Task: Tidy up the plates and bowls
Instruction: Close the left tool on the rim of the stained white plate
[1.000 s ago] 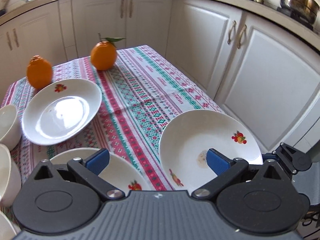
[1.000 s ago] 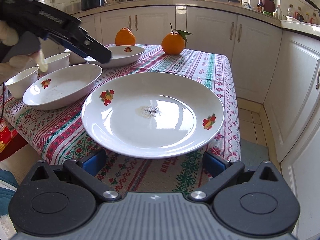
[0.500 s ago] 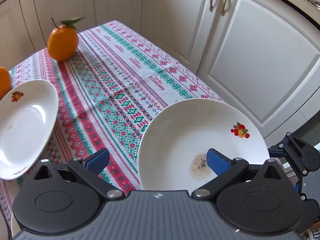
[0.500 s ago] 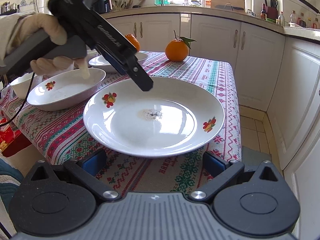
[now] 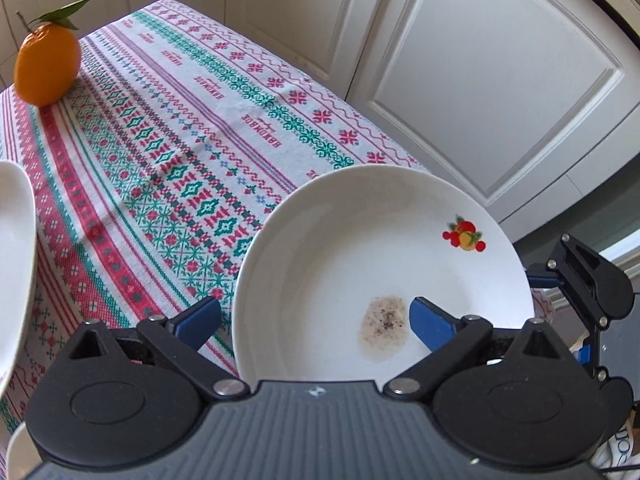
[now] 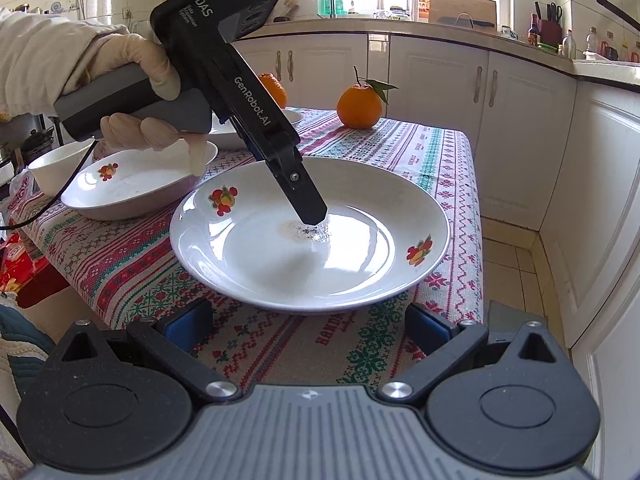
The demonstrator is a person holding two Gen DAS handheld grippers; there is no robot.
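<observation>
The left tongs (image 5: 312, 320) point steeply down over the large white plate (image 5: 380, 272), which lies at the near corner of the counter (image 5: 180, 140) under a patterned cloth, and the move ahead turns on one relation: the plate's near rim runs between the two blue pads, one pad outside the rim over the cloth, the other (image 5: 430, 322) inside above the plate's floor, just beside a speckled brown stain (image 5: 383, 330). The jaws stand wide apart and have just been closing a little, with the rim between them but neither pad pressing on it. In the right wrist view the left tongs' dark finger (image 6: 304, 196) comes down to the middle of the plate; whether it touches the glaze I cannot tell. The plate is round, so no long axis matters; what matters is that the rim sits squarely in the gap. The right tongs (image 6: 308, 328) hold off just short of the plate's other side, low by the counter's edge, their jaws also spread and holding nothing, so the left hand (image 6: 132, 92) is plainly nearer to a grip. The plate carries only the stain and painted fruit. Beyond the left tongs' far side lie a shallow dish (image 6: 136, 184) and a white bowl (image 6: 52, 168), both apparently empty, and a leafy orange (image 5: 46, 64) stands well apart at the far end
</observation>
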